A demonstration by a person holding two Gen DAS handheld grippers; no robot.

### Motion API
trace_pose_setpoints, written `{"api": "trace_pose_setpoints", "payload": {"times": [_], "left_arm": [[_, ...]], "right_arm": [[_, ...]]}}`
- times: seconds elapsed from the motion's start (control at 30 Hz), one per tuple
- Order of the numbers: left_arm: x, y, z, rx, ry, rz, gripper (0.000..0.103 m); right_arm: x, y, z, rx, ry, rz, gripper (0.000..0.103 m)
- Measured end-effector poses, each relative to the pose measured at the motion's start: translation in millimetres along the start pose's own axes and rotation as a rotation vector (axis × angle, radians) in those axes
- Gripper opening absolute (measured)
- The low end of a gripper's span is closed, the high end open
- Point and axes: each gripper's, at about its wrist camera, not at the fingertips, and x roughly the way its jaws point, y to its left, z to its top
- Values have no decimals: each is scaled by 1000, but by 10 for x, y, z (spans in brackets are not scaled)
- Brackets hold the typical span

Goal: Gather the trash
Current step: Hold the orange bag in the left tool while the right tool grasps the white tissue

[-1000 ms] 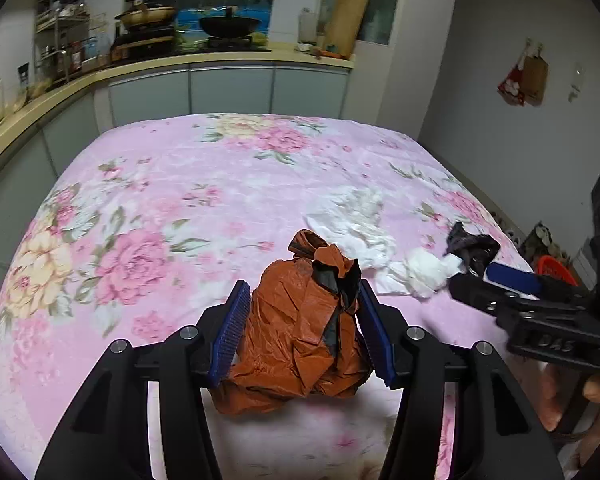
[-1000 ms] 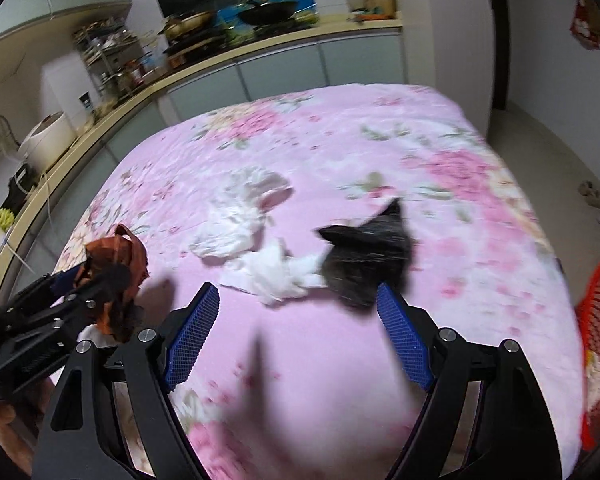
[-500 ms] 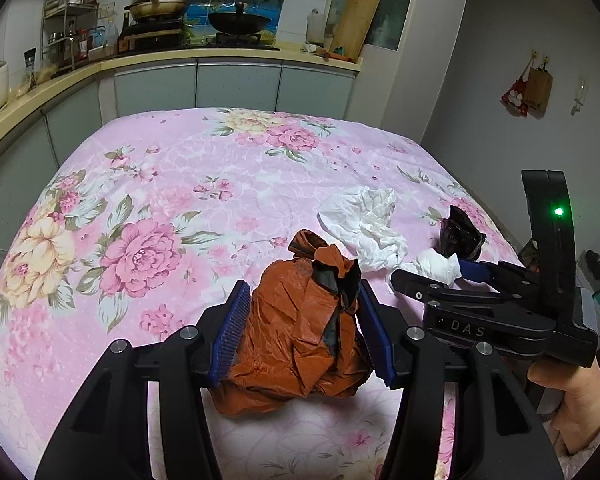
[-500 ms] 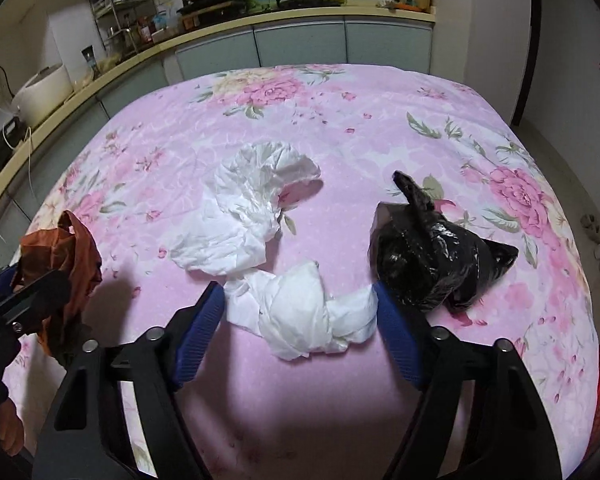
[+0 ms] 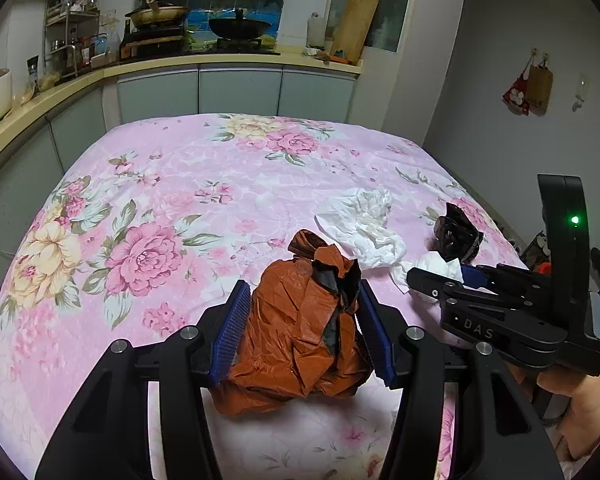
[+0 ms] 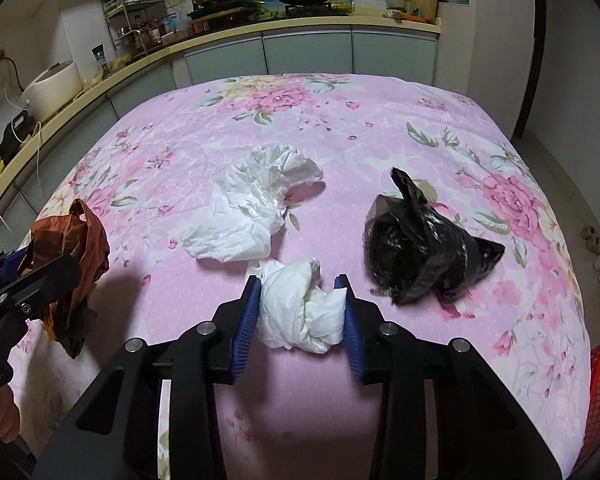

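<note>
Only the right wrist view shows the right gripper (image 6: pixel 300 300), jaws just closed, pinching the white tissue wad (image 6: pixel 300 312) near the bed's (image 6: pixel 180 152) near edge; the left gripper (image 5: pixel 306 328) clamps the orange bag (image 5: pixel 300 340); its view reads "DAS"

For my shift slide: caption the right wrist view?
Right gripper closing on a crumpled white tissue wad; black bag and loose tissue remain on floral cloth.
</note>
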Motion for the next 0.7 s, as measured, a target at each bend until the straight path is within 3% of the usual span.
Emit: {"api": "trace_pose_setpoints", "payload": {"times": [0.7], "left_arm": [[-531, -352, 247, 46, -128, 40, 52]], "right_arm": [[-1193, -159, 19, 69, -226, 24, 37]]}}
